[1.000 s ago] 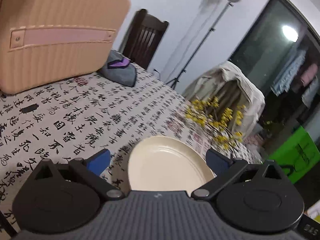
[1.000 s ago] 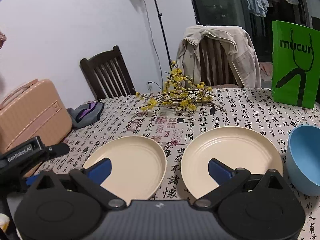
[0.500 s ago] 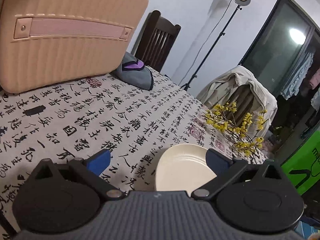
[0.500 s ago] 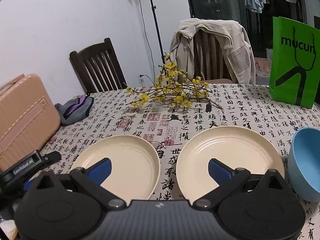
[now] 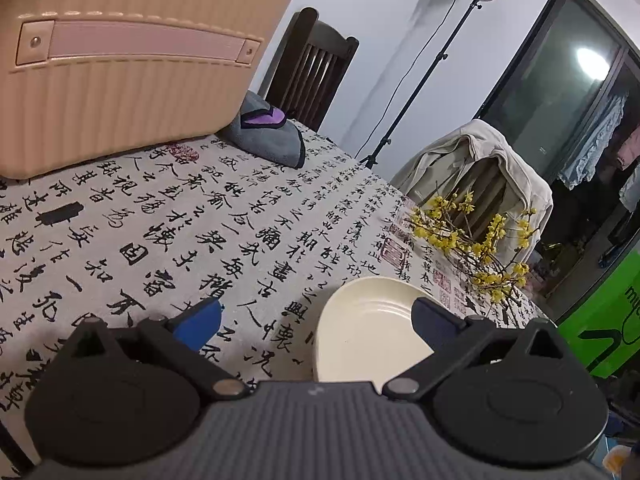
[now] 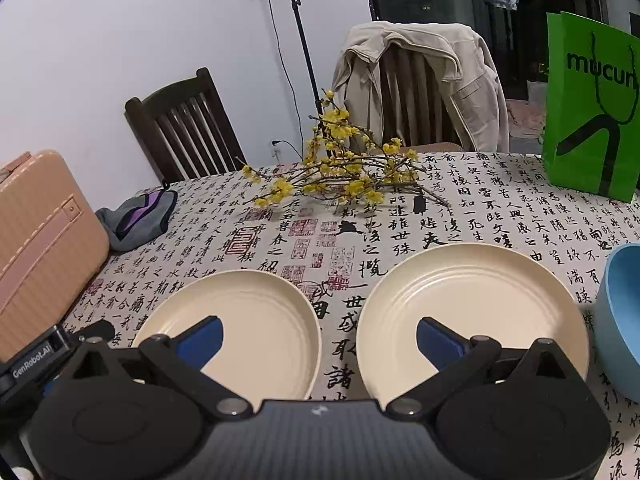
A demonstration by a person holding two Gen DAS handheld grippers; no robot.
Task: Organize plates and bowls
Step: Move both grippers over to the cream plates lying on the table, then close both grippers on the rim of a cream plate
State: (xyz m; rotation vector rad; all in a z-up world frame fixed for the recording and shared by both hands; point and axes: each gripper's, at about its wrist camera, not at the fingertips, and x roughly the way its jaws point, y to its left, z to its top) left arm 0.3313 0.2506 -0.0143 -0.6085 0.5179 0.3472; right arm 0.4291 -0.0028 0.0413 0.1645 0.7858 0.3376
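Your right gripper (image 6: 318, 334) hangs low over the near edge of the table, its blue-padded fingers (image 6: 200, 340) spread wide with nothing between them. Just beyond it two cream plates sit side by side on the calligraphy tablecloth (image 6: 348, 232), apart from each other: the left plate (image 6: 256, 320) behind your left fingertip, the right plate (image 6: 472, 304) behind your right one. A blue bowl (image 6: 620, 320) stands just beside the right plate, at the picture's right edge. Your left gripper (image 5: 316, 324) is also spread wide and empty; its left pad floats over bare cloth, while its right pad overlaps the near cream plate (image 5: 368, 328). Further back lie a spray of yellow blossom branches (image 6: 340, 176) and a grey-and-purple pouch (image 6: 136, 216), with a pink suitcase (image 6: 40, 240) at the left. A green paper bag (image 6: 592, 100) stands at the far right. Past the table are a dark wooden chair (image 6: 184, 124) and a chair draped with a beige jacket (image 6: 420, 80).
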